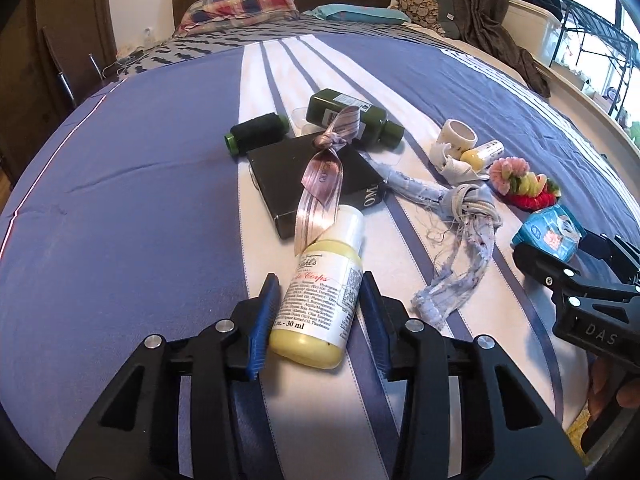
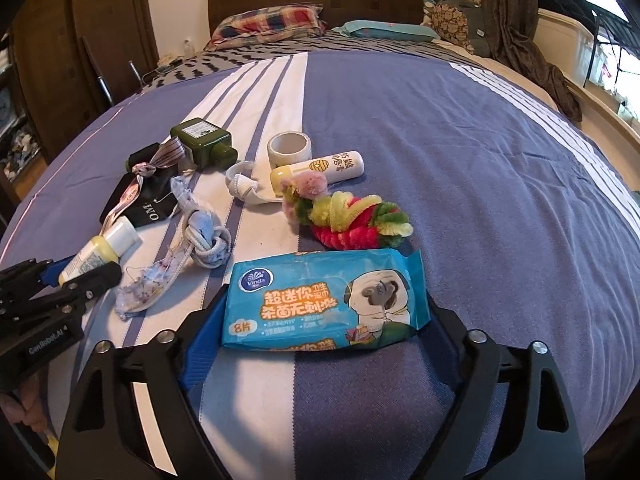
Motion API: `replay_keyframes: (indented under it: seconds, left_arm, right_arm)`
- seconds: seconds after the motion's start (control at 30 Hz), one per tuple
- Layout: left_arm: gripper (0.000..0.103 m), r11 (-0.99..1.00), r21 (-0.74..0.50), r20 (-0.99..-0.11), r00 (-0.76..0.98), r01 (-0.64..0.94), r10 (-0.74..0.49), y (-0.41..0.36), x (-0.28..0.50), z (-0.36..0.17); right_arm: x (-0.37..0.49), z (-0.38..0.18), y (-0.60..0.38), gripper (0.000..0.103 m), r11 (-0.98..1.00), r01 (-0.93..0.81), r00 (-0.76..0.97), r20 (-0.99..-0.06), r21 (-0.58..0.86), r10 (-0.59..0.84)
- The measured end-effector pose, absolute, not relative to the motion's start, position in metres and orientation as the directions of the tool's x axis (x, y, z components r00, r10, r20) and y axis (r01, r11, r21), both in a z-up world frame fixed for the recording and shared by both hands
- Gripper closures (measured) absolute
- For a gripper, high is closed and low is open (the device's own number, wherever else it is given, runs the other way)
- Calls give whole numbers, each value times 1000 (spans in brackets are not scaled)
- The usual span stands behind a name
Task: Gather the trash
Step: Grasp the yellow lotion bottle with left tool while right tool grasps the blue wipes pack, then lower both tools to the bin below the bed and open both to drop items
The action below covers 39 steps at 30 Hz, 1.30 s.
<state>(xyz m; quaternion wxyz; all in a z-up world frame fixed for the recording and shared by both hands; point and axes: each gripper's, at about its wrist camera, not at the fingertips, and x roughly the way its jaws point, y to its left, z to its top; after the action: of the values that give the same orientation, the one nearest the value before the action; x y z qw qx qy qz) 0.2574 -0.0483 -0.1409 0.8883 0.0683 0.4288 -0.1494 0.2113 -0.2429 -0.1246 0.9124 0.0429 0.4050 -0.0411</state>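
lotion bottle (image 1: 320,280) between left tongs (image 1: 318,312) | ribbon (image 1: 320,184) touching cap

Blue-and-white striped bedspread (image 1: 120,184), pale yellow bottle (image 1: 320,292) with white cap, bright blue wipes packet (image 2: 324,300), dark green bottle (image 1: 348,118)

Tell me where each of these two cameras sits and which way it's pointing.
Left wrist: behind the left gripper, facing the headboard; open blue-padded fingers flank the small yellow lotion bottle.
Right wrist: behind the right gripper, same heading; fingers flank the blue wet-wipe packet.
Shared: both show bottle, packet, each other's gripper.
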Motion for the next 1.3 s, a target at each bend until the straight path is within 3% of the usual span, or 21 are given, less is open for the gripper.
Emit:
replay_keyframes:
  seconds: [0.27,1.03,1.3]
  left_arm:
    - [72,952,-8,-783,589,308,-197,-39,227,-138]
    - [73,938,-56,-735,622,341,-270,-28,65,-125]
    - [73,924,-53,-771,573,378,-279,-34,8,-146]
  right_arm:
    - [181,-121,-244,23,993,110,672,-739,46,-40]
    - [31,-100,-227,32,993,41,727,-685,111,47]
    - [-11,-129,-213,32,992,4,659,-746,125,91]
